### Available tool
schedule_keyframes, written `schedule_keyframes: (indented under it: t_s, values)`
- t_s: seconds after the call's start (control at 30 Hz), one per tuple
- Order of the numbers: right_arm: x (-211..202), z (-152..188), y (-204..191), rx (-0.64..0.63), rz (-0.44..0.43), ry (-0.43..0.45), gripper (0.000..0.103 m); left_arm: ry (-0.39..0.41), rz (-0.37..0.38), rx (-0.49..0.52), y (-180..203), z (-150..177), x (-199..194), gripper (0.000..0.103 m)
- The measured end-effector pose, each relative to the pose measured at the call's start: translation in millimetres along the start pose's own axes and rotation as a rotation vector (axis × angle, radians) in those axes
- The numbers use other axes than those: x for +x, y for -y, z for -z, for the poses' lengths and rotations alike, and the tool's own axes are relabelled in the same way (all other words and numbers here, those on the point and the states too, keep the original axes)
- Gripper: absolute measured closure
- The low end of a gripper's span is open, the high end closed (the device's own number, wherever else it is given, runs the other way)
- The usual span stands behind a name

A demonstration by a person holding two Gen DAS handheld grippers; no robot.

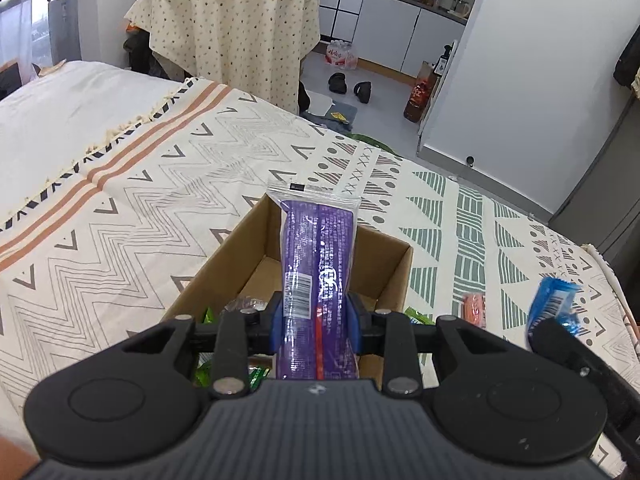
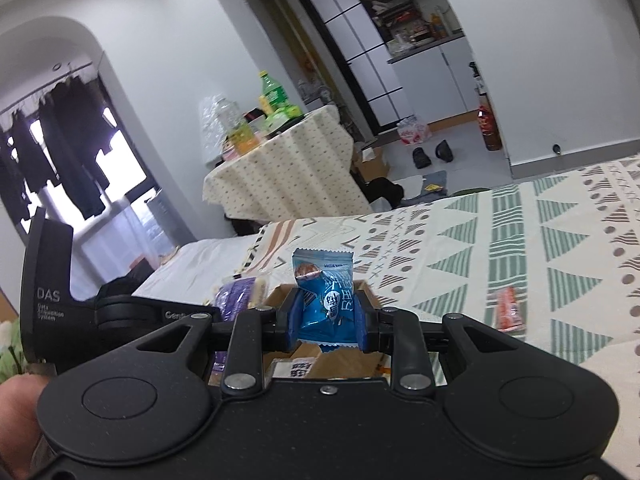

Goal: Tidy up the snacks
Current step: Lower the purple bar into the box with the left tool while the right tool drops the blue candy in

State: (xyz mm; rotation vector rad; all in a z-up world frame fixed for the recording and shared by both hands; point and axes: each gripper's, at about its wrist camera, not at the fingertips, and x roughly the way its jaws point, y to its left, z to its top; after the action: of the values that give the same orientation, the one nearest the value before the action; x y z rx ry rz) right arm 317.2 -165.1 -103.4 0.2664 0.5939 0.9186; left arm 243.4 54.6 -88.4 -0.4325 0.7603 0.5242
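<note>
Both grippers are loaded and gathered at the cardboard box (image 1: 384, 264), which sits on the bed's patterned blanket (image 1: 152, 200) toward its near edge, open side up, plainly serving as the collecting bin for the snacks. The left gripper (image 1: 316, 320) has its blue fingers (image 1: 275, 322) pinched against the sides of a long purple snack packet (image 1: 316, 248), gripping it low down so that most of its length sticks forward and hangs over the box's open mouth; held that way, I'd say, it can simply drop in once the fingers let go. The right gripper (image 2: 326, 320) has its fingers closed onto a small blue candy wrapper (image 2: 326, 300), squeezed at its middle, and hovers just at the box's right rim, as if waiting its turn. Green wrappers (image 1: 208, 372) already lie inside the box near its close wall, so the sorting looks well underway. An orange snack packet (image 1: 474, 310) lies out on the blanket, to the right of the box and apart from it, probably the next thing to fetch. Whether either packet touches the cardboard I cannot tell.
</note>
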Motion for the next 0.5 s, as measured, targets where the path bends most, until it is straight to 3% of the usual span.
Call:
schedule_keyframes:
  t_s: [0.4, 0.5]
  values:
    - [22.3, 13.6, -37.0, -0.075, -0.033, -0.058, 0.077, -0.063, 0.019, -0.030, -30.9, -1.9, 15.4, 0.072]
    - [28.2, 18.5, -43.7, -0.091, -0.041, -0.086, 0.077, -0.061, -0.012, -0.026, -37.0, -1.8, 15.6, 0.067]
